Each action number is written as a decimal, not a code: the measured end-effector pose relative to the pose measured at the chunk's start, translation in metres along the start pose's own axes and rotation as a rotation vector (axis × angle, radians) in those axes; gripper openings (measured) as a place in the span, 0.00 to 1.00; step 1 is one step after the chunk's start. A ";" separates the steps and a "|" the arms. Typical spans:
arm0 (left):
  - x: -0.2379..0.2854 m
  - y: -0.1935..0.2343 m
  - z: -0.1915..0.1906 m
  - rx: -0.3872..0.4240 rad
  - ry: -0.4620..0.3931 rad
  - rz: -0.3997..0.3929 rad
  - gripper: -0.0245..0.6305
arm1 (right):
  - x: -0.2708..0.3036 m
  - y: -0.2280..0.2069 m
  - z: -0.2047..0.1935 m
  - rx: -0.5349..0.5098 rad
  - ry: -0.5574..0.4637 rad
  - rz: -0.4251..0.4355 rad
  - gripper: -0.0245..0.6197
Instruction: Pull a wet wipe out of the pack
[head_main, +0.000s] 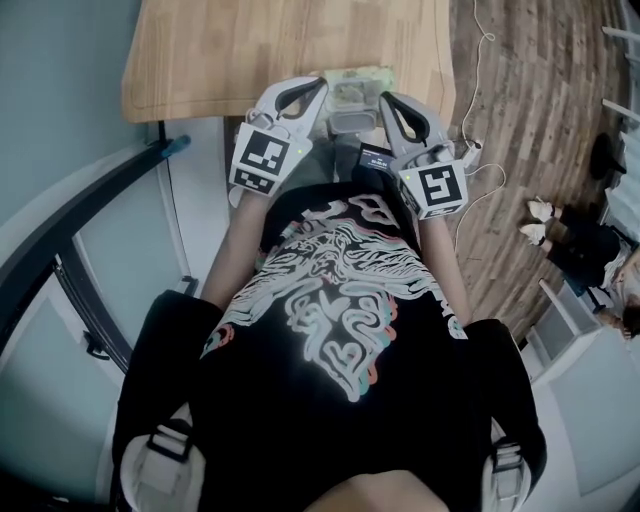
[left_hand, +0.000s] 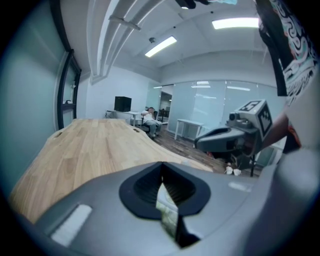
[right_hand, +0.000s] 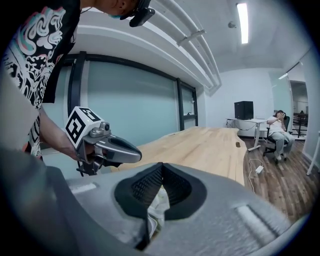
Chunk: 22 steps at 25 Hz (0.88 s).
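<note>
Two pairs of tongs hang over the near edge of the table (head_main: 250, 50), and we take them from the left. The left tongs (head_main: 318, 90) point forward and a little downward, tips pressed together with nothing caught between them. In the left gripper view a greenish sliver shows only through the gap behind the closed tips, so it lies below them and is not gripped. Between the two tools, right at the table's near edge, lies the wet wipe pack (head_main: 358, 85), pale green with a lighter patch at its near end that we take to be the flap. We cannot tell whether that flap is lifted, and we see no wipe standing out of it. To the right of the pack, the right tongs (head_main: 388, 100) mirror the left. Their tips also meet, and only a pale bit of the pack shows through the gap beneath them, again ungripped. Neither tool appears to touch the pack. We judge that the task is in its approach step, with both tools flanking the pack and nothing pulled out yet. The next move, as we see it, calls for one pair of tongs to spread and come down on the opening to pinch the top wipe. The other pair would need to press on the pack's body so the whole pack does not lift or slide off the near edge.
</note>
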<state>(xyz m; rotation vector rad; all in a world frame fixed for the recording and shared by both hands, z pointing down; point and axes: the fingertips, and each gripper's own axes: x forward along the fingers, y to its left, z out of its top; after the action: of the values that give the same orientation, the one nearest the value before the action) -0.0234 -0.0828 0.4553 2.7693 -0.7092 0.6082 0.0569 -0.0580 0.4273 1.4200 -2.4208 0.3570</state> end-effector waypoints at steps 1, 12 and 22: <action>0.002 -0.001 -0.002 -0.002 0.007 -0.003 0.02 | 0.000 -0.001 -0.002 0.007 0.004 0.000 0.04; 0.023 -0.020 -0.011 0.050 0.047 -0.078 0.02 | 0.003 0.008 -0.025 -0.066 0.073 0.097 0.04; 0.034 -0.031 -0.027 0.107 0.080 -0.118 0.08 | 0.012 0.013 -0.042 -0.035 0.073 0.191 0.04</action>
<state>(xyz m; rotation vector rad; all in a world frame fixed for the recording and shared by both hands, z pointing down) 0.0096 -0.0620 0.4911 2.8406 -0.5062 0.7474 0.0457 -0.0460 0.4693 1.1441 -2.4955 0.4010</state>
